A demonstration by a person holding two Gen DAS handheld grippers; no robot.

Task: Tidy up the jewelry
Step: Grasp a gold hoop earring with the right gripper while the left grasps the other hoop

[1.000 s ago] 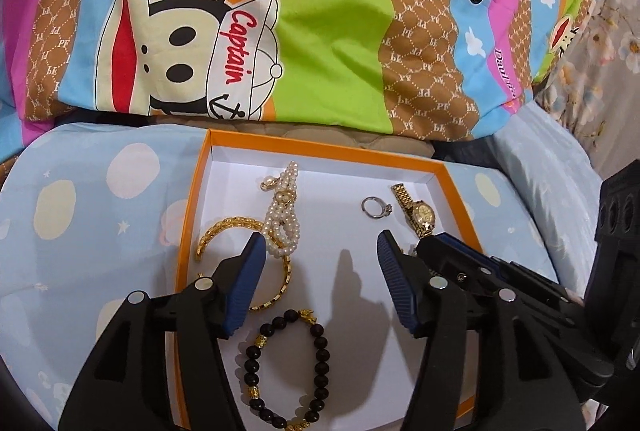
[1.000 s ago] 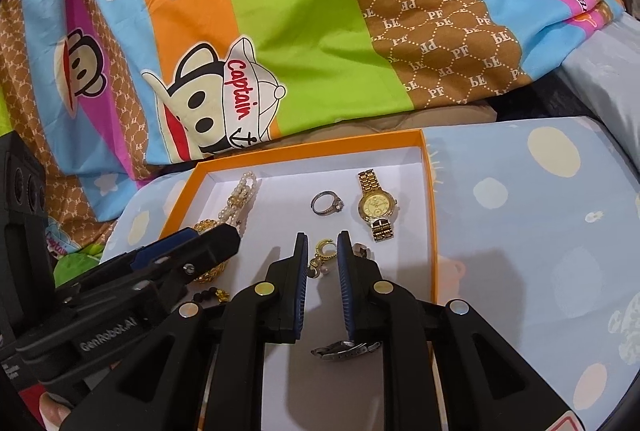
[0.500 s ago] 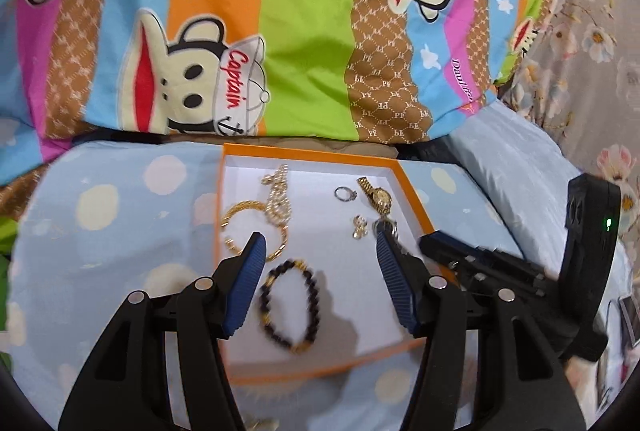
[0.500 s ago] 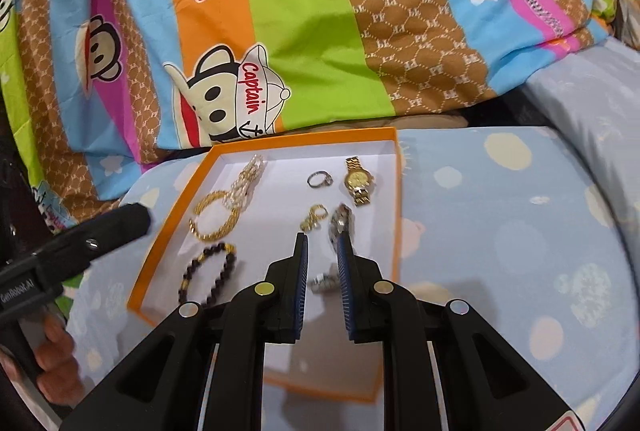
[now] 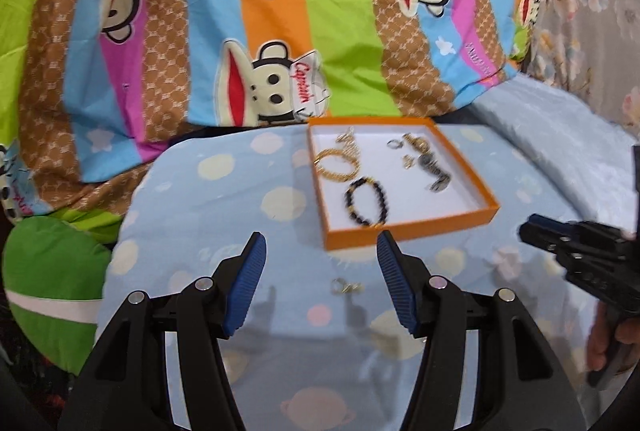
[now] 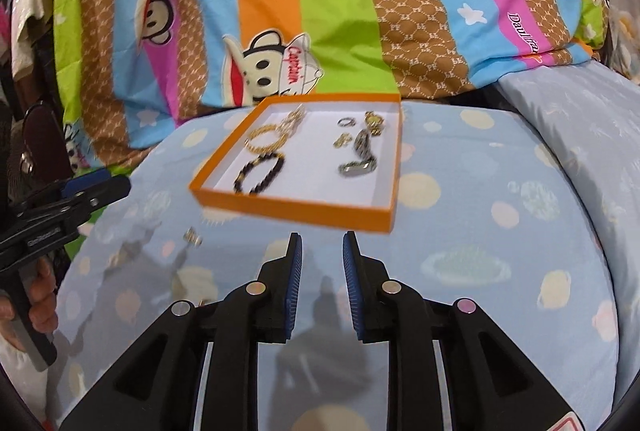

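An orange tray (image 5: 408, 233) (image 6: 288, 209) with a white floor lies on the blue spotted bedding. In it lie a black bead bracelet (image 5: 367, 201) (image 6: 260, 175), a gold bangle (image 5: 338, 165) (image 6: 266, 141), a pearl piece, a ring (image 6: 346, 121), a gold watch (image 6: 374, 121) and a silver watch (image 5: 434, 173) (image 6: 360, 157). A small gold earring (image 5: 346, 286) (image 6: 193, 236) lies on the bedding in front of the tray. My left gripper (image 5: 320, 259) is open and empty, above that earring. My right gripper (image 6: 319, 255) is slightly open and empty, just short of the tray's near wall.
A striped cartoon-monkey quilt (image 5: 280, 11) rises behind the tray. A green cushion (image 5: 52, 271) lies at the left. A pale blue pillow (image 6: 580, 119) lies at the right. Each gripper shows at the edge of the other's view.
Both grippers have pulled back from over the tray toward the near side. The right gripper's jaws have opened a little. The silver watch now lies in the tray.
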